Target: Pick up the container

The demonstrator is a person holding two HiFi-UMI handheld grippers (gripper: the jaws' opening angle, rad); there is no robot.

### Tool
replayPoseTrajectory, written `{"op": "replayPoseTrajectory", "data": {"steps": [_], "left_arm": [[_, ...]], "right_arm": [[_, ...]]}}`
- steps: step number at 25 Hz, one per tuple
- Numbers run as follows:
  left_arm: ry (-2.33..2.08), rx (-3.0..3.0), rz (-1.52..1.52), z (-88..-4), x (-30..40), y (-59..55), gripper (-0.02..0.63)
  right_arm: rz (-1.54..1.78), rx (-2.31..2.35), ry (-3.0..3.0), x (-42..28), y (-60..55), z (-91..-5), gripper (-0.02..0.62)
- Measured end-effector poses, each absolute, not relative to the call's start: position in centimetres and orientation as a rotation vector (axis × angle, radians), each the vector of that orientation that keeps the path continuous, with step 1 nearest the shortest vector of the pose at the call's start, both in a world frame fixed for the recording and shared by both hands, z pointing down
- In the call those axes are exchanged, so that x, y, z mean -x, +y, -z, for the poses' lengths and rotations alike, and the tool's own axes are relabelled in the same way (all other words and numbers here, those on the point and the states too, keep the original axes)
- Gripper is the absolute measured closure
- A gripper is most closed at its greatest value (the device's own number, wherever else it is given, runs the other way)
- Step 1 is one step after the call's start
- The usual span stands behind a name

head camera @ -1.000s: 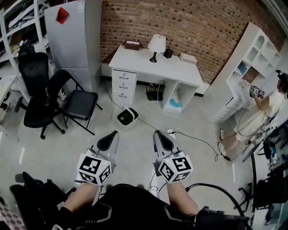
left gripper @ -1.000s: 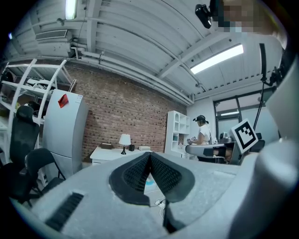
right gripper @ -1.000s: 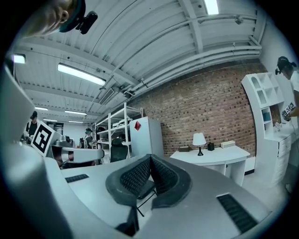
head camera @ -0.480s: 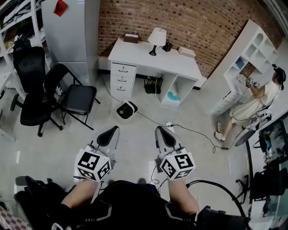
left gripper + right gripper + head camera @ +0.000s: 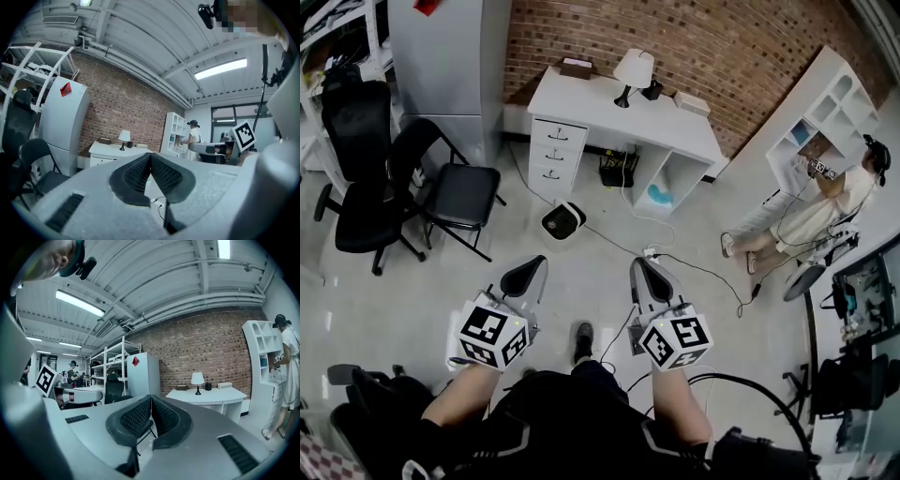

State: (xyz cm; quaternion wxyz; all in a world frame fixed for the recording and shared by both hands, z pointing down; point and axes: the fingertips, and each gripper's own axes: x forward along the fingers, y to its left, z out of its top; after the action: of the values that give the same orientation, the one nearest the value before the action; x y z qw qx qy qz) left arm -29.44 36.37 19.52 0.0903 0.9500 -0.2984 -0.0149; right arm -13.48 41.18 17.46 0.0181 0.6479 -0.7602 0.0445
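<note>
Head view steeply down from overhead; 2 gripper views low, level, roomward; common ground: white desk (image 5: 591, 108).

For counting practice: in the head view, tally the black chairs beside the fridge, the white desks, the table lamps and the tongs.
Black chairs: 2
White desks: 1
Table lamps: 1
Tongs: 2
Total: 6

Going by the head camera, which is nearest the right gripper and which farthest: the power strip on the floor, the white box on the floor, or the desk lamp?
1. Power strip: on the floor, just ahead of the right gripper.
2. White box: also on the floor, ahead and to the left.
3. Desk lamp: farthest, up on the white desk.
</note>
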Motion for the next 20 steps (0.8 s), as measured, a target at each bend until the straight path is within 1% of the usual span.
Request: {"op": "replayPoseTrajectory", "data": {"steps": [7, 20], "left_arm": [[-0.963, -2.817, -0.007, -20.2, 28.4, 32.5, 0.595], [-1.047, -2.761, -0.069, -20.0, 18.5, 24.3, 0.595]], "right_arm": [[-0.141, -1.942, -2.437, 12.5, 35.9, -18.4, 0.586], [-0.164, -1.864, -2.557, 2.8, 26.8, -18.3, 0.586]]}}
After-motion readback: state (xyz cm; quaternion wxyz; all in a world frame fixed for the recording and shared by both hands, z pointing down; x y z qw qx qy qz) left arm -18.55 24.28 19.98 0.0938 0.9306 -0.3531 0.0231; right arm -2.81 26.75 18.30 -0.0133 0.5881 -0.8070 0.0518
